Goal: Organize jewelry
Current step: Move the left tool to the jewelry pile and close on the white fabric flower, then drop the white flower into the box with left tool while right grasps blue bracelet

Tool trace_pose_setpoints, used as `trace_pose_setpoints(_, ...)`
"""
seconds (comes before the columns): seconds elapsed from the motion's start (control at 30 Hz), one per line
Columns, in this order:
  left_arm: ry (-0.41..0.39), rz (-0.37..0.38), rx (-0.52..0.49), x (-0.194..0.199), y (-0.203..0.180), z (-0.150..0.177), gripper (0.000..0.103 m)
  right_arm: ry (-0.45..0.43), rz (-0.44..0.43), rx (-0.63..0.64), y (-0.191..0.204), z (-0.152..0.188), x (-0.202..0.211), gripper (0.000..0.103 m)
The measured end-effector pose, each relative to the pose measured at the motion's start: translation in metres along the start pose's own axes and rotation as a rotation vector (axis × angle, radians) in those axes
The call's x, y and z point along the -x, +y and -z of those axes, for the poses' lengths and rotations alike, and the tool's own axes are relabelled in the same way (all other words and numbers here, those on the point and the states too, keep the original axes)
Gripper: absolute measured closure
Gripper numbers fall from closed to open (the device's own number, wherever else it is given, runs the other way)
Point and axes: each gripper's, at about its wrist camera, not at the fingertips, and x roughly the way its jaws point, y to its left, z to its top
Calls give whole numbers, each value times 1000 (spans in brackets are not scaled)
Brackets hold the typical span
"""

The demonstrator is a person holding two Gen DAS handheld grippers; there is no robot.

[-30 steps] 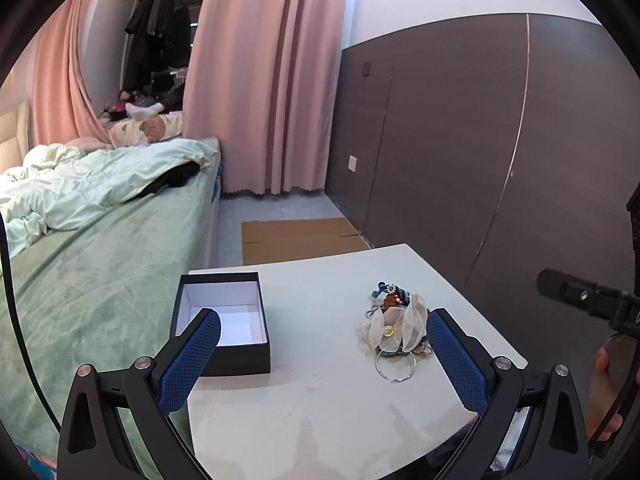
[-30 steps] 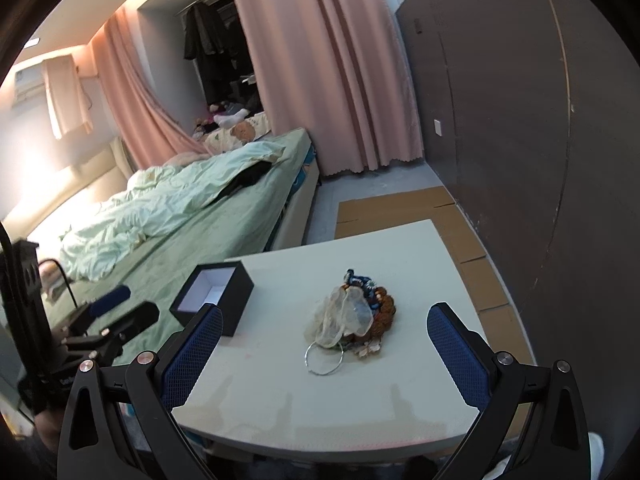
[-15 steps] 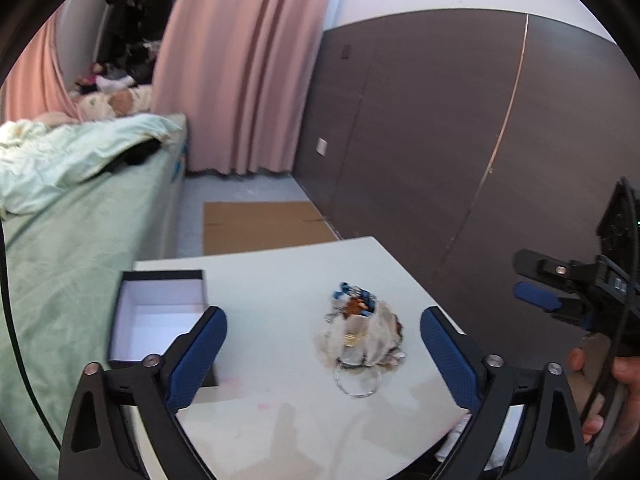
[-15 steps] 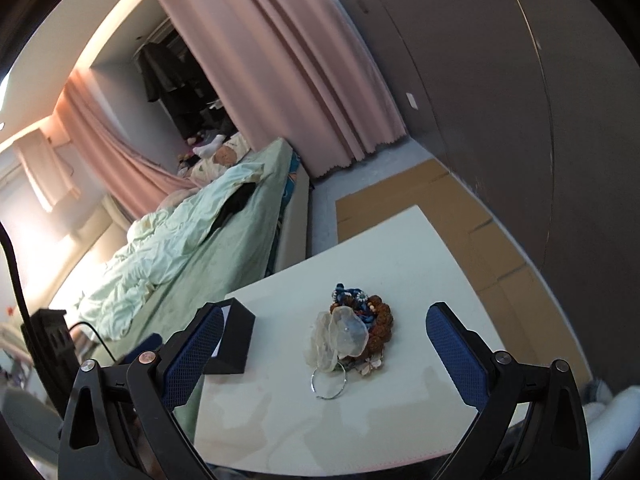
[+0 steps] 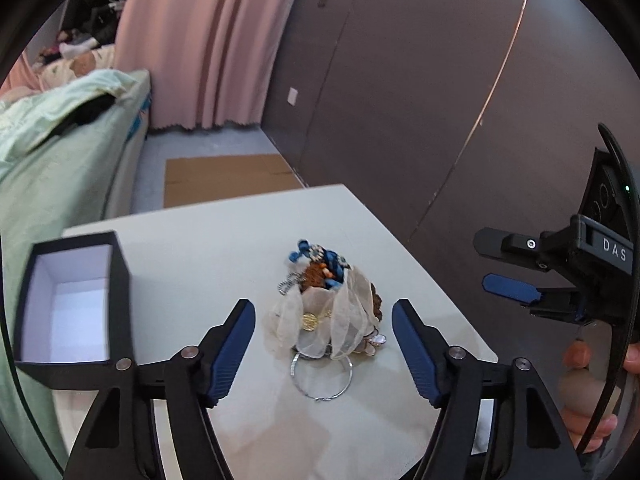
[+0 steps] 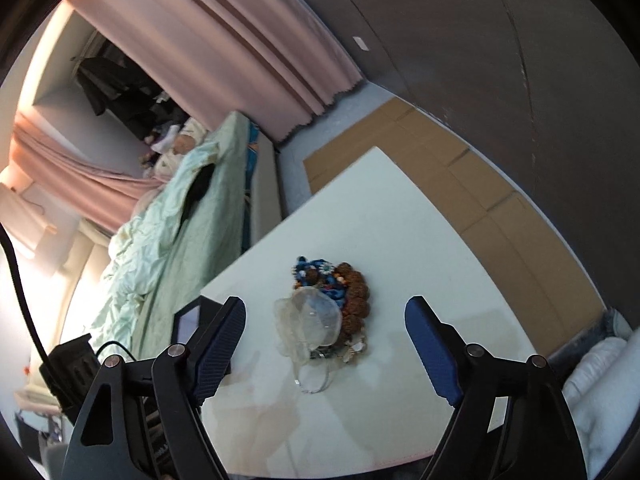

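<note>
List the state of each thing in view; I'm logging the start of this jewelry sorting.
Black square box with white lining: lidless, empty, upright on the white table.
Heap of jewelry with sheer cream fabric: piled, untouched.
Thin silver ring bangle: flat, partly under the heap.
Left gripper: jaws open, empty.
Right gripper: jaws open, empty.

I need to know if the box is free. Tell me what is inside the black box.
The black box stands open with no lid. Its white lining shows, and no jewelry appears in the visible part. The near wall hides a strip of the floor.
</note>
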Motion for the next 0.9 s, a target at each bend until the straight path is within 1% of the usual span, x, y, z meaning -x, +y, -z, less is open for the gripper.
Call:
trace_pose_setpoints(0.1, 32, 8, -5, -16, -3, 0, 38, 26, 13, -35, -7, -4, -10, 20)
trace_pose_setpoints(0.23, 70, 2, -9, -37, -4, -1, 43, 61, -3, -81, -11, -8, -24, 20)
trace_pose_setpoints(0.33, 93, 12, 7, -49, 0, -1, 52, 78, -7, -89, -9, -11, -32, 20)
trace_pose_setpoints(0.37, 102, 17, 12, -52, 1, -1, 64, 84, -10, -93, -9, -12, -35, 20)
trace_pose_setpoints(0.4, 117, 22, 18, -56, 3, -1, 80, 92, -16, -100, -9, -13, -39, 21)
trace_pose_setpoints(0.43, 129, 23, 21, -60, 4, -1, 88, 97, -18, -105, -9, -13, -41, 21)
trace_pose_setpoints(0.5, 123, 15, 28, -60, 7, -3, 102, 109, -19, -114, -9, -14, -48, 31)
trace_pose_setpoints(0.63, 69, 39, 55, -43, 12, -13, 103, 135, -28, -137, -10, -15, -59, 36)
trace_pose_setpoints(0.67, 54, 40, 61, -37, 14, -17, 103, 141, -29, -140, -9, -15, -62, 39)
trace_pose_setpoints(0.73, 23, 42, 79, -25, 19, -22, 103, 152, -32, -135, -5, -15, -68, 41)
trace_pose_setpoints(0.8, 4, 42, 88, -18, 21, -25, 103, 159, -30, -122, 0, -16, -75, 47)
trace_pose_setpoints(0.9, -13, 42, 98, -9, 26, -29, 103, 171, -21, -115, 5, -17, -84, 48)
